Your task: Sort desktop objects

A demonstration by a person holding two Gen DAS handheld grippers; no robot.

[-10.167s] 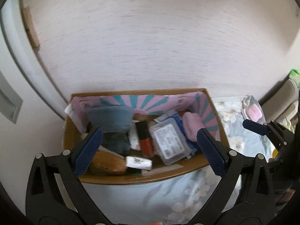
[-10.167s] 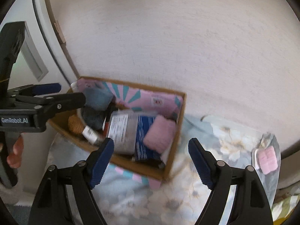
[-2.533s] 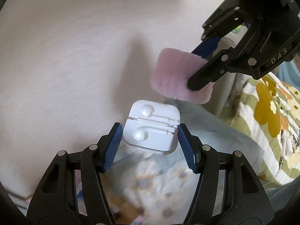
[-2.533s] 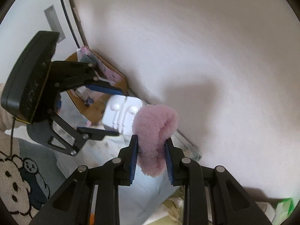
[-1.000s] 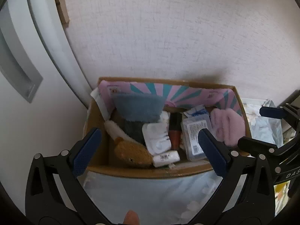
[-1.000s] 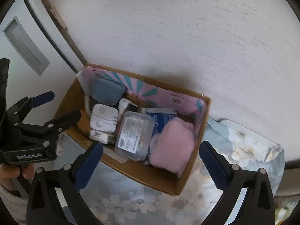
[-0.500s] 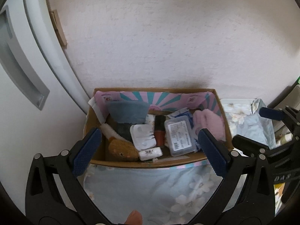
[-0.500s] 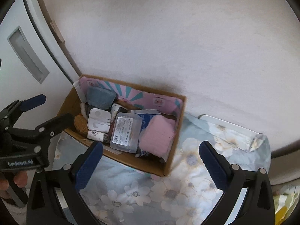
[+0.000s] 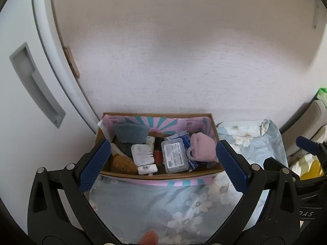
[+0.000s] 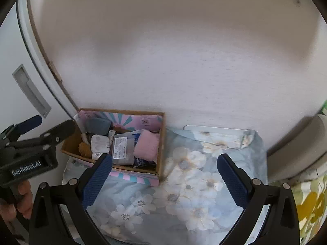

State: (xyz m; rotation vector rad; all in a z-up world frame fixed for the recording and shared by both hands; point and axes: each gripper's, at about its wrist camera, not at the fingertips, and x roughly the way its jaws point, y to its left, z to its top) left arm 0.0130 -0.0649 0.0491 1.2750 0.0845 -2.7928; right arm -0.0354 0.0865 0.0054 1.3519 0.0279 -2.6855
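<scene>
A cardboard box point(image 9: 212, 123) with a pink and teal striped lining stands against the wall on a floral cloth. In it lie a white earphone case point(image 9: 142, 153), a pink fluffy pad point(image 9: 204, 149), a clear plastic case point(image 9: 175, 155), a grey cloth point(image 9: 130, 132) and a brown item point(image 9: 123, 162). The box also shows in the right wrist view point(image 10: 160, 143), with the earphone case point(image 10: 99, 143) and pink pad point(image 10: 146, 145). My left gripper point(image 9: 162, 165) is open and empty in front of the box. My right gripper point(image 10: 163, 180) is open and empty above the cloth, right of the box.
A floral cloth point(image 10: 184, 194) covers the small table. A white door with a recessed handle point(image 9: 36, 85) stands at the left. A wall rises behind the box. Yellow-flowered fabric point(image 10: 310, 202) lies at the right.
Both grippers have pulled back from the box, which looks smaller now. Earlier they put the earphone case and pink pad into the box and opened.
</scene>
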